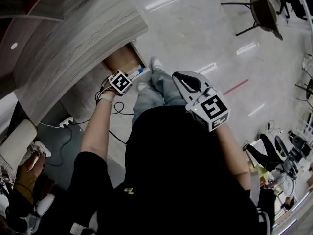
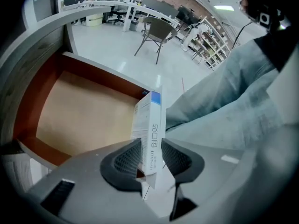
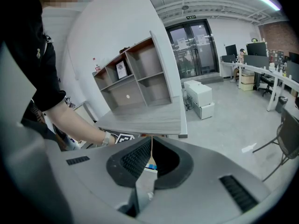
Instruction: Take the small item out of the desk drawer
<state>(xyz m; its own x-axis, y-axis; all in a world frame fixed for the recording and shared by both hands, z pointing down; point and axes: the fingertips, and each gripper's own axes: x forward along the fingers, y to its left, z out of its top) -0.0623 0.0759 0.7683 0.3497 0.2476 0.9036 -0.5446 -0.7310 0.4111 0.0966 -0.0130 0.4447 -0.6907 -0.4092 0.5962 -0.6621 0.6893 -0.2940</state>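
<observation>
Curved grey wood-grain bench, its red-brown drawer with tan floor pulled open.
At the drawer's outer corner the left tool is clamped on a slim white carton with a blue end: pads press on both broad faces, carton upright, blue end pointing away from the tool, held clear of the drawer floor. The right tool is up by the person's torso, well apart from the drawer, jaws together with nothing between them.

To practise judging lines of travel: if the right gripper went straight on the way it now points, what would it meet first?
Probably the box held in the left gripper, just below the desk edge; depth is unclear.
</observation>
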